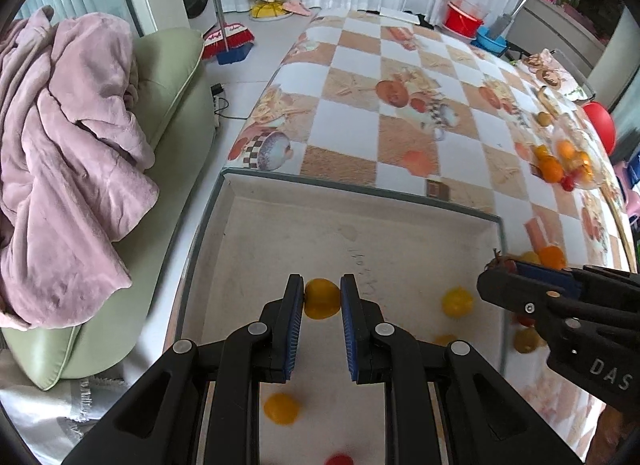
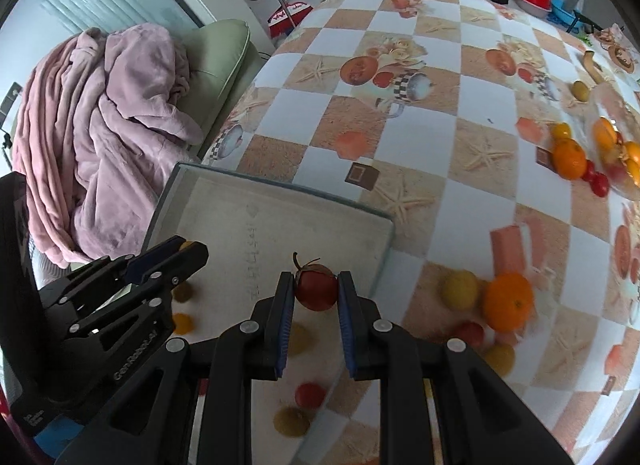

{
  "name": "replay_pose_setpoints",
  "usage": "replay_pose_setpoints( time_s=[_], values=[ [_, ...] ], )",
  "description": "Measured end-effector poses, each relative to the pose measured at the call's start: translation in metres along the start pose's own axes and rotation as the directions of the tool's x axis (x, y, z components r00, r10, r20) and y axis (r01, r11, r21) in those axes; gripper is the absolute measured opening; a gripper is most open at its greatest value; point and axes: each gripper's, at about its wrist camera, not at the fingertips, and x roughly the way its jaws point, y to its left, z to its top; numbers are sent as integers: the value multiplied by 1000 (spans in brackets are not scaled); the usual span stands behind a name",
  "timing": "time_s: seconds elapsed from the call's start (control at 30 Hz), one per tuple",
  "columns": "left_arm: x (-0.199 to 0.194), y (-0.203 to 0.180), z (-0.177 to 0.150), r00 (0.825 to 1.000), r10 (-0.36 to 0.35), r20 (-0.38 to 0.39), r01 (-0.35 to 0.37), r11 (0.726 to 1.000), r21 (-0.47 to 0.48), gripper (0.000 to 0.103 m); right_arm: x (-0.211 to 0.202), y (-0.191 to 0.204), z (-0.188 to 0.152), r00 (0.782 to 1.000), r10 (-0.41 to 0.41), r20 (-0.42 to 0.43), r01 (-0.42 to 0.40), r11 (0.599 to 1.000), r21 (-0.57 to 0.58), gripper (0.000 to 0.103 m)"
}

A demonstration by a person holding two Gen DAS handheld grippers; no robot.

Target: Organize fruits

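While both grippers tilt steeply downward over the tray (image 1: 224,201), left (image 1: 322,299) clamps a yellow tomato (image 1: 320,299), right (image 2: 316,289) a red tomato (image 2: 316,291).

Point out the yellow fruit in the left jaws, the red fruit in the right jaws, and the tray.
yellow fruit (image 1: 322,299), left wrist view, its exposed middle.
red fruit (image 2: 316,291), right wrist view, its front face.
tray (image 1: 360,187), left wrist view, far rim.

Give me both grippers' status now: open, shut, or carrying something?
Left gripper: shut on a small round yellow fruit, above the shallow grey tray.
Right gripper: shut on a small round red fruit with a stem.
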Motion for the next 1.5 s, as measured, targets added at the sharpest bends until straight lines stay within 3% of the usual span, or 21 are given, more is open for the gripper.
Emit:
replay_pose_setpoints(
  time_s=[0.4, 0.43, 0.47, 0.5, 0.53, 0.73, 0.87, 1.07, 1.37, 1.43, 1.5],
  values=[
    [23, 0, 2, 999, 39, -30, -38, 999, 30, 20, 37, 2, 13, 997, -49, -61, 47, 998, -34, 25],
    [24, 0, 2, 999, 37, -33, -36, 999, 29, 23, 40, 2, 13, 996, -55, -69, 52, 998, -39, 25],
    [24, 0, 2, 998, 40, -38, -39, 999, 30, 34, 42, 2, 13, 995, -60, -79, 57, 997, -47, 25],
    [25, 1, 2, 998, 49, -40, -47, 999, 27, 55, 45, 3, 13, 994, -70, -81, 65, 996, -61, 26],
    [23, 2, 0, 998, 61, -26, -61, 998, 20, 62, 45, 6, 14, 994, -75, -80, 69, 994, -81, 26],
    [17, 7, -2, 998, 68, -11, -68, 998, 8, 63, 37, 7, 11, 995, -65, -71, 58, 994, -91, 36],
    [8, 9, -7, 998, 69, -11, -69, 998, 7, 63, 14, 9, 6, 998, -48, -31, 45, 994, -98, 64],
    [-8, 5, -23, 997, 70, -46, -70, 998, -4, 63, -5, 12, -5, 998, -42, -47, 39, 997, -67, 79],
    [-30, -6, -54, 990, 57, -131, -58, 998, -1, 63, -14, 10, -33, 989, -83, -124, 79, 996, -41, 93],
    [-36, -8, -60, 989, 60, -133, -60, 998, 1, 65, -20, 11, -39, 987, -87, -133, 83, 996, -33, 103],
    [-43, -8, -64, 989, 58, -137, -59, 998, -5, 100, -26, 13, -43, 987, -88, -133, 85, 996, -33, 103]
  ],
)
